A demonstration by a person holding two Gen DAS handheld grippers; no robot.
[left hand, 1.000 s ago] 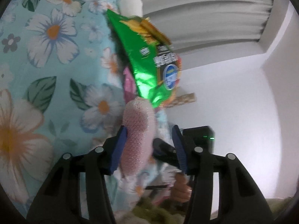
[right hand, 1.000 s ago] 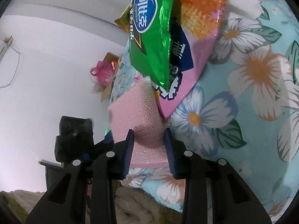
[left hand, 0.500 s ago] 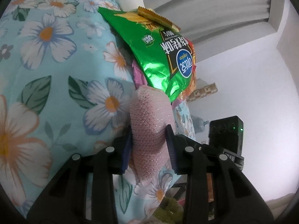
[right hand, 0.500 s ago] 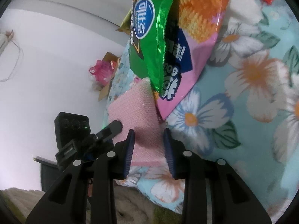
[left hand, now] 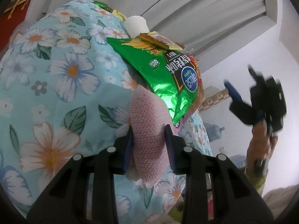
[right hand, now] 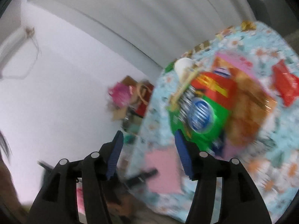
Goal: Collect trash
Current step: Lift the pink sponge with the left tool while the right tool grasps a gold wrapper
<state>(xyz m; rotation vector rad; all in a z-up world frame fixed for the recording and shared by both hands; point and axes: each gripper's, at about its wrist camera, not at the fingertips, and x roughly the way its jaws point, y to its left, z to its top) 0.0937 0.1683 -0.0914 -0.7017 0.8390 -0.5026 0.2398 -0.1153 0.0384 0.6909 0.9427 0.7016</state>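
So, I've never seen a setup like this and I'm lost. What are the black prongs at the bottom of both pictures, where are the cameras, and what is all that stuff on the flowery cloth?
No robot here: a person holds a two-finger claw in each hand, and each claw carries a wide-angle camera looking out along its fingers. The black prongs are those fingers.

The left camera shows the left claw shut on a pink sponge lying on the flowered cloth. A green snack bag overlaps the sponge's far end, with a white cup beyond it. At the right of that picture is the right claw, in the person's hand.

The right camera's picture is blurred. Its claw has just been opening and holds nothing. Below lie the same trash pile and a red wrapper.
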